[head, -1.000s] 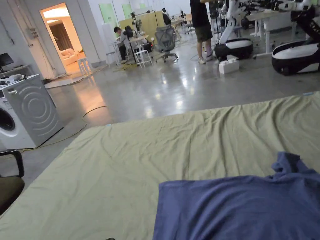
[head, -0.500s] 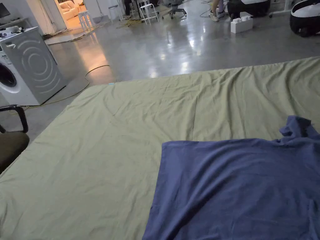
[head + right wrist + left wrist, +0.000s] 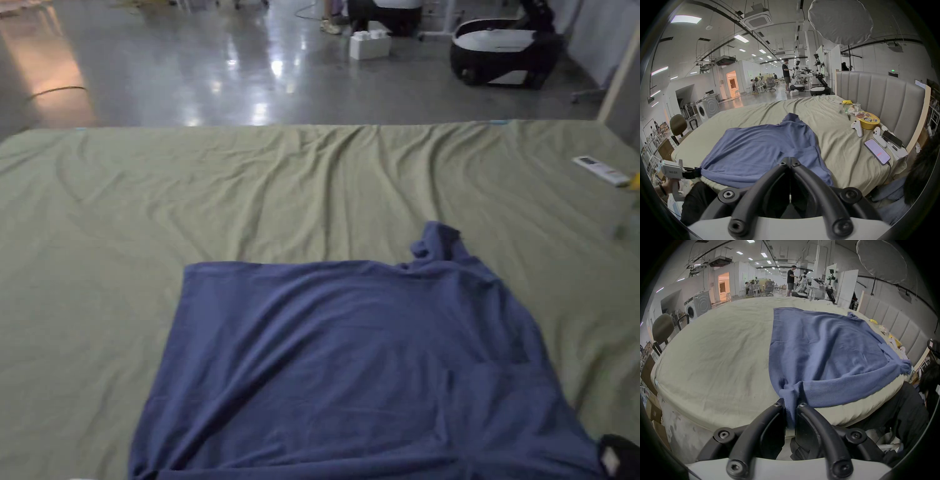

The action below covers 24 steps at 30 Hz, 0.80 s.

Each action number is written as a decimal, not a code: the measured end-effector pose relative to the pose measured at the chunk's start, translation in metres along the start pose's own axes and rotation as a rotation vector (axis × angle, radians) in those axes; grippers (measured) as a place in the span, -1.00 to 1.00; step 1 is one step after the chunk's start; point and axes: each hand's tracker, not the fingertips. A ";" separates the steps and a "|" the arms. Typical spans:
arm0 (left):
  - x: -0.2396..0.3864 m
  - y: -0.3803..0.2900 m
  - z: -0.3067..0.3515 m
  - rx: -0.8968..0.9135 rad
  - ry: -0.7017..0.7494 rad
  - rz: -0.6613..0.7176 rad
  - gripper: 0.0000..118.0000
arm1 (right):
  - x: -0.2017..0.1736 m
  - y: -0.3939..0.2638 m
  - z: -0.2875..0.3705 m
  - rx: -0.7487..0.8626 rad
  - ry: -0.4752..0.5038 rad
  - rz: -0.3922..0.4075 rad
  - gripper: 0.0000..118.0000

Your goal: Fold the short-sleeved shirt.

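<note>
Olive-green sheet (image 3: 300, 181) covers the bed, creased toward its far edge. On it lies the blue shirt (image 3: 350, 362), spread mostly flat near the bed's near edge, with one sleeve bunched up at its far side and shallow diagonal folds across the body. The left gripper (image 3: 790, 405) pinches the shirt's near corner between both jaws. The right gripper (image 3: 790, 160) has its jaws closed at the shirt's near hem; whether cloth is caught between them cannot be told.

Shirt (image 3: 350, 362) spread on bed (image 3: 125, 206), near its front edge; remote (image 3: 601, 170) farther back, at right.
</note>
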 end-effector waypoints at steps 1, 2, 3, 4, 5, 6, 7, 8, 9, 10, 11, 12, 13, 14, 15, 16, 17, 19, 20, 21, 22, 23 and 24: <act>0.003 0.002 -0.002 -0.006 0.002 0.007 -0.83 | 0.006 -0.004 -0.002 -0.009 -0.015 0.004 -0.98; 0.002 0.002 -0.003 -0.009 0.002 0.014 -0.83 | 0.013 -0.010 -0.007 -0.017 -0.038 0.009 -0.95; 0.002 0.002 -0.003 -0.011 0.002 0.015 -0.83 | 0.020 -0.016 -0.012 -0.023 -0.057 0.006 -0.82; 0.002 0.002 -0.004 -0.014 0.003 0.014 -0.83 | 0.030 -0.023 -0.019 -0.037 -0.079 -0.004 -0.65; 0.004 0.003 -0.003 -0.015 0.003 0.011 -0.83 | 0.038 -0.031 -0.026 -0.058 -0.106 -0.015 -0.38; 0.004 0.003 -0.004 -0.018 0.004 0.009 -0.83 | 0.046 -0.036 -0.034 -0.088 -0.114 -0.034 -0.20; 0.005 0.005 -0.004 -0.022 0.005 0.007 -0.83 | 0.052 -0.041 -0.041 -0.103 -0.107 -0.051 -0.16; 0.005 0.006 -0.004 -0.026 0.008 0.005 -0.83 | 0.061 -0.048 -0.051 -0.130 -0.091 -0.077 -0.15; 0.005 0.006 -0.005 -0.031 0.010 0.005 -0.83 | 0.067 -0.053 -0.060 -0.152 -0.081 -0.093 -0.15; 0.006 0.007 -0.005 -0.038 0.012 0.006 -0.83 | 0.072 -0.058 -0.071 -0.174 -0.087 -0.099 -0.15; 0.006 0.008 -0.006 -0.042 0.014 0.004 -0.83 | 0.077 -0.063 -0.082 -0.194 -0.092 -0.104 -0.15; 0.006 0.008 -0.006 -0.045 0.015 0.001 -0.83 | 0.082 -0.069 -0.093 -0.220 -0.094 -0.118 -0.15; 0.013 0.011 -0.002 -0.046 0.016 -0.001 -0.83 | 0.086 -0.073 -0.102 -0.246 -0.091 -0.146 -0.15; 0.015 0.012 -0.001 -0.050 0.017 -0.001 -0.83 | 0.093 -0.079 -0.111 -0.285 -0.065 -0.179 -0.15; 0.016 0.013 0.000 -0.052 0.017 0.000 -0.83 | 0.098 -0.083 -0.117 -0.290 -0.034 -0.195 -0.19; 0.017 0.014 0.000 -0.054 0.018 0.004 -0.83 | 0.100 -0.086 -0.120 -0.289 -0.033 -0.194 -0.33; 0.019 0.015 0.002 -0.055 0.020 0.008 -0.83 | 0.101 -0.087 -0.123 -0.293 -0.039 -0.185 -0.57; 0.022 0.016 0.002 -0.060 0.025 0.016 -0.83 | 0.100 -0.087 -0.124 -0.297 -0.033 -0.161 -0.70; 0.024 0.017 0.002 -0.063 0.028 0.017 -0.83 | 0.096 -0.088 -0.122 -0.297 -0.024 -0.152 -0.75; 0.024 0.017 0.003 -0.064 0.033 0.011 -0.83 | 0.096 -0.088 -0.123 -0.303 -0.012 -0.143 -0.80; 0.025 0.017 0.004 -0.063 0.035 0.004 -0.83 | 0.096 -0.088 -0.123 -0.303 -0.006 -0.138 -0.81; 0.026 0.017 0.005 -0.061 0.034 0.003 -0.83 | 0.097 -0.088 -0.123 -0.299 -0.006 -0.137 -0.85; 0.025 0.017 0.007 -0.054 0.031 0.011 -0.83 | 0.096 -0.089 -0.123 -0.296 -0.006 -0.138 -0.87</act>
